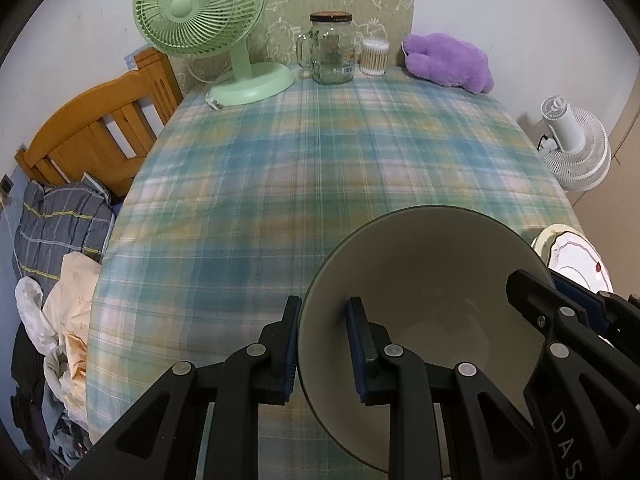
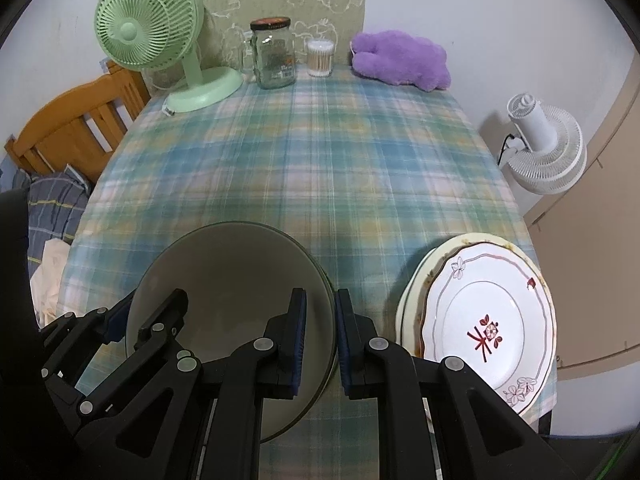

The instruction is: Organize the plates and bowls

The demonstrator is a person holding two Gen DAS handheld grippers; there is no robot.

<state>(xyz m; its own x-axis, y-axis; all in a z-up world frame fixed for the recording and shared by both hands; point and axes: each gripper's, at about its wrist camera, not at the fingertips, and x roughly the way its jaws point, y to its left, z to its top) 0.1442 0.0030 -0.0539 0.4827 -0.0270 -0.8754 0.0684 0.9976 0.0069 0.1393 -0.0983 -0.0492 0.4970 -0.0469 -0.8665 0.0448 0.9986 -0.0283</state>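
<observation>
Both grippers are clamped on the rim of one bowl point(image 1: 432, 280), a deep vessel with a dark green outside and a pale cream inside, which sits near the front edge of the desk point(image 1: 320, 152), covered in a blue-green plaid cloth. The left gripper point(image 1: 324, 344) grasps the bowl's left rim, one finger outside the wall and one inside. The right gripper point(image 2: 320, 332) grasps the opposite rim in the same manner, and it also shows at the right edge of the left wrist view. Whether the bowl rests on the cloth or hangs just above it cannot be told. Just to the right of the bowl, at the desk's front right corner, lies a stack of plates point(image 2: 480, 320); the top one is white with a red mark at its centre and flower trim. Along the far edge stand a green fan point(image 1: 200, 20), a glass jar point(image 1: 332, 50), a tub of cotton swabs point(image 1: 375, 56) and a purple plush toy point(image 1: 448, 62).
</observation>
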